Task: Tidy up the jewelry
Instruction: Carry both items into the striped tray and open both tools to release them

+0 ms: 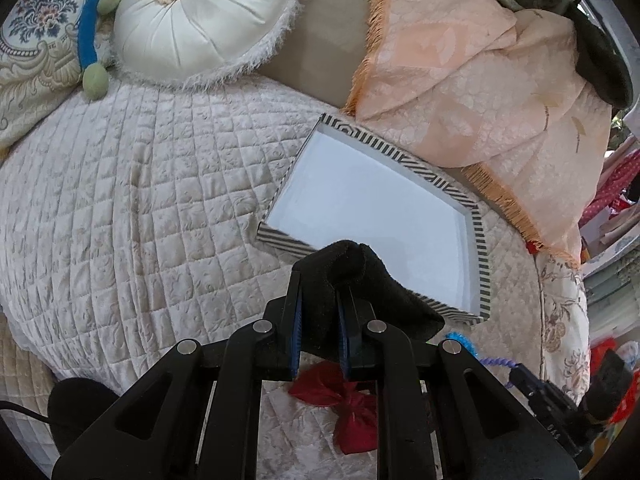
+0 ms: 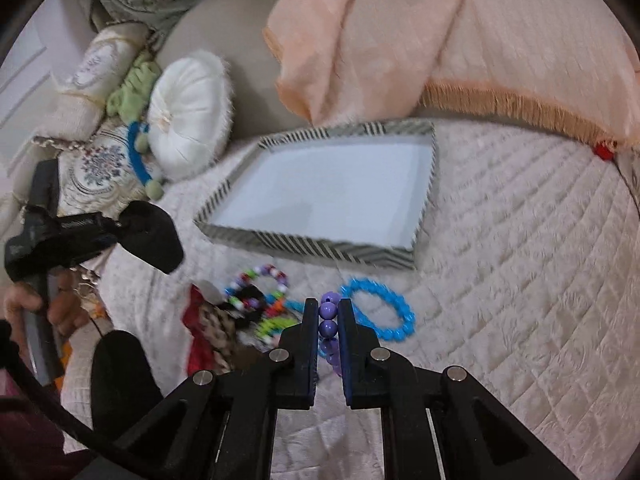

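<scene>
My left gripper (image 1: pixel 320 282) is shut on a soft black cloth piece (image 1: pixel 352 264), held just above the near rim of the tray. The tray (image 1: pixel 480 256) has a striped black-and-white edge, a white floor, and nothing in it. My right gripper (image 2: pixel 328 304) is shut on a purple bead bracelet (image 2: pixel 328 328), lifted above the quilt in front of the tray (image 2: pixel 320 244). Below it lie a blue bead bracelet (image 2: pixel 400 304), a multicoloured bead bracelet (image 2: pixel 276 272) and a mixed heap of beads and cloth. The right wrist view shows the black cloth (image 2: pixel 156 236) at the left.
A red bow (image 1: pixel 352 420) lies on the quilted bedspread (image 1: pixel 140 200) under my left gripper. A peach fringed cloth (image 1: pixel 480 80) drapes behind the tray. A round white cushion (image 1: pixel 200 20) and embroidered pillows sit at the back left. A hand (image 2: pixel 24 304) grips the left handle.
</scene>
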Available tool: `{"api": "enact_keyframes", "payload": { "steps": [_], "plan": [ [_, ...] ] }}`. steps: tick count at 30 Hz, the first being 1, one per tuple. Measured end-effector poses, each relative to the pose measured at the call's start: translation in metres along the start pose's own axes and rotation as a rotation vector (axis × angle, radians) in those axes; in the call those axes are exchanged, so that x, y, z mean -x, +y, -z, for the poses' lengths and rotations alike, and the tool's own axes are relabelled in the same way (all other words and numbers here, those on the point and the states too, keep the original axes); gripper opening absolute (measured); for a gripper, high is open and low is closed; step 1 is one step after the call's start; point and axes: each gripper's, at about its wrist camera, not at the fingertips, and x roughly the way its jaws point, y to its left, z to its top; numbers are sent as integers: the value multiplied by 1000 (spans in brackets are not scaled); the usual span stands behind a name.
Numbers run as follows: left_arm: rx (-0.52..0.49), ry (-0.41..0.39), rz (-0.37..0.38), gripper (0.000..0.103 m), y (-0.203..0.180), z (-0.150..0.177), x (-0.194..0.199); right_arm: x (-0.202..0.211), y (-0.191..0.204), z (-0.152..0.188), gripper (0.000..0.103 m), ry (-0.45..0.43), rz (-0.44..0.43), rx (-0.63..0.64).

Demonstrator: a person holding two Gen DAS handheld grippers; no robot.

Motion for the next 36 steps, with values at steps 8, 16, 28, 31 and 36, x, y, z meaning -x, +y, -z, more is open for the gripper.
{"api": "enact_keyframes", "payload": {
  "steps": [8,16,28,31,36],
  "plan": [
    [-28,-43,-22,13,-14,-22,2,9,11,-40,9,-64,8,37],
    [-58,-41,-82,13,-29,-44,-33,-27,12,-73,9,-50,52,58],
    [-100,14,-166,13,-41,-57,-107,-110,-16,-76,9,56,25,-33],
    [-98,28,-182,13,-39,-59,-121,-120,-34,-76,9,71,61,-71],
    [-88,55,-207,13,-30,-60,-138,-128,-52,-72,9,110,129,-79]
  ]
}}
